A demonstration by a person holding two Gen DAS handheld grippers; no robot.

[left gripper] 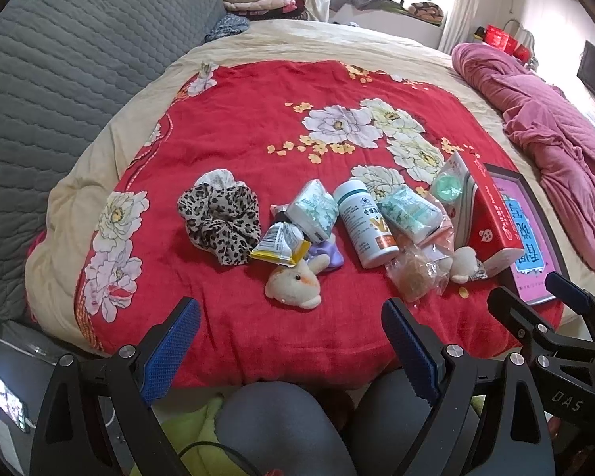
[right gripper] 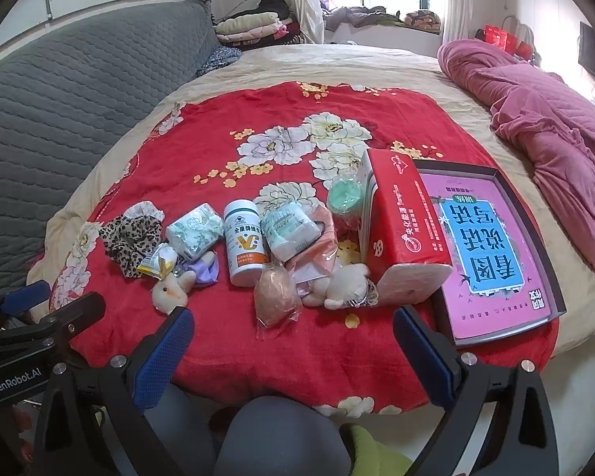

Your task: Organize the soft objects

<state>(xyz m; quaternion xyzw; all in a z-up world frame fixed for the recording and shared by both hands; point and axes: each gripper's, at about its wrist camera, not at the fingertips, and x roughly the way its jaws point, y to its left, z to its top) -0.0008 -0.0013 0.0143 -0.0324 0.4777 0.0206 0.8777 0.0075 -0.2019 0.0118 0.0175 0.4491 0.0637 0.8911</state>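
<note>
We are judging that sorting is not yet begun: nothing is being held. Nearest, our left gripper (left gripper: 291,347) and right gripper (right gripper: 293,353) are hovering at the near bed edge, both with tongs apart, pointing forward. Just beyond, the bunny (left gripper: 293,286) is lying at near left, the bear (right gripper: 347,285) at near right. Farther left is lying the scrunchie (left gripper: 220,220). Next we are needing to pick one soft thing; the bottle (left gripper: 365,224) between them is hard.

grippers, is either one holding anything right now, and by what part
Nothing is held. The left gripper and right gripper are both open with empty jaws, short of the scrunchie and the other things on the bed.
</note>
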